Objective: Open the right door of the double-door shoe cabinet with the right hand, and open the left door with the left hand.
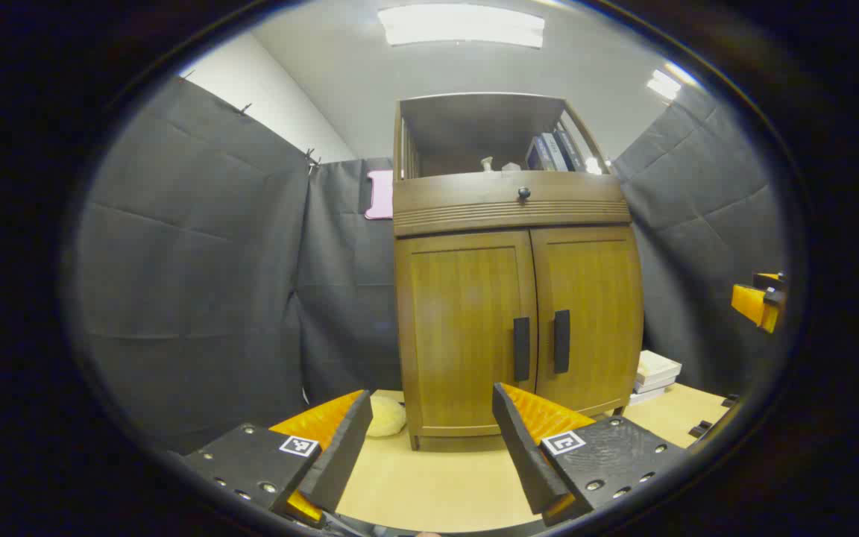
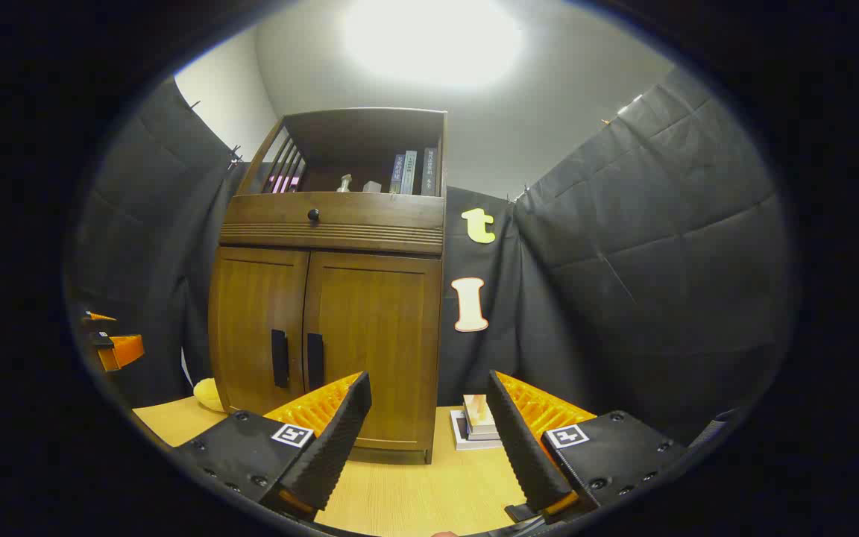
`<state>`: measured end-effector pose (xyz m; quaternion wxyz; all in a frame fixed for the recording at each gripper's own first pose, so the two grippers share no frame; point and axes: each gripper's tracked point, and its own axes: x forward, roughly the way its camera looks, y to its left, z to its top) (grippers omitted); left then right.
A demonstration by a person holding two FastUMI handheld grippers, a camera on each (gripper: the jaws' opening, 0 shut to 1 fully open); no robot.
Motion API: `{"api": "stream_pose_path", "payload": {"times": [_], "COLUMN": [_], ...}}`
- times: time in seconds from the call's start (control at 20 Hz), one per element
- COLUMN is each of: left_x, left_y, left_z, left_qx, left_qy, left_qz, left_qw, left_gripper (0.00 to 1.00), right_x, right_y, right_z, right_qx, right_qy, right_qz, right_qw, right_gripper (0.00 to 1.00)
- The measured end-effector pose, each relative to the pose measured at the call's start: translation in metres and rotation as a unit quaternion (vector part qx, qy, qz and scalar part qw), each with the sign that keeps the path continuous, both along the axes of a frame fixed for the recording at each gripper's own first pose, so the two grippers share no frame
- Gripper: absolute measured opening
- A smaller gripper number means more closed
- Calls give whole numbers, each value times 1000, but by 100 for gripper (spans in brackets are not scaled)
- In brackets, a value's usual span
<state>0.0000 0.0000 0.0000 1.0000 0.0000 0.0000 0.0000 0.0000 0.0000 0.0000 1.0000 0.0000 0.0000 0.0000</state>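
Dark quilted cloth walls [image 1: 198, 246] all around, pale ceiling with bright panel lights, and a light wood table [image 1: 437, 485] underneath everything. Biggest thing in here by far is the shoe cabinet [image 1: 511, 298], standing at the back of the table against the cloth, both doors shut. It's brown wood with an open shelf on top holding a few books [image 2: 414, 173] and some small bits I can't make out, then a drawer with a little round knob [image 1: 524, 193], then the two doors.

The left door [image 1: 467, 328] and right door [image 2: 373, 343] meet in the middle, and each has a dark vertical bar handle right beside the seam: left handle [image 1: 521, 348], right handle [image 2: 315, 361]. My guess is the doors are stiff hinged panels, light enough to swing but they'll pull in an arc, so grab the bar itself mid-height and follow the curve outward instead of yanking straight. The handles sit very close together, so the two tools could crowd each other.

A stack of books [image 2: 478, 424] lies on the table just right of the cabinet, and something soft and yellowish [image 1: 385, 416] sits at its left foot.

The left gripper [image 1: 429, 440] has its fingers spread apart and holds nothing, well short of the cabinet. The right gripper [image 2: 429, 425] is the same deal: spread wide, nothing in it, not touching anything yet.
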Motion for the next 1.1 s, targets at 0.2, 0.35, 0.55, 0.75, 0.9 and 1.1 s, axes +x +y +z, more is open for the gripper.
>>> {"api": "stream_pose_path", "payload": {"times": [0.2, 0.35, 0.55, 0.75, 0.9, 1.1], "left_x": [-11, -10, -12, -11, -7, 11], "left_y": [-6, -12, -16, -21, -27, -39], "left_z": [2, 6, 8, 9, 11, 13], "left_qx": [3, 7, 8, 9, 8, 8], "left_qy": [-3, -4, -4, -3, -2, -3], "left_qz": [-3, -4, -3, -7, -16, -29], "left_qw": [1000, 1000, 1000, 1000, 1000, 1000], "left_gripper": [94, 94, 94, 94, 94, 94], "right_x": [1, 2, -1, -2, -3, -4], "right_y": [-1, -1, 1, 1, 1, 1], "right_z": [-3, -5, -4, -6, -5, -6], "right_qx": [5, 11, 13, 16, 14, 11], "right_qy": [4, 12, 9, 11, 13, 15], "right_qz": [6, 15, 22, 26, 26, 18], "right_qw": [1000, 1000, 1000, 999, 999, 1000], "right_gripper": [97, 98, 97, 97, 96, 96]}}
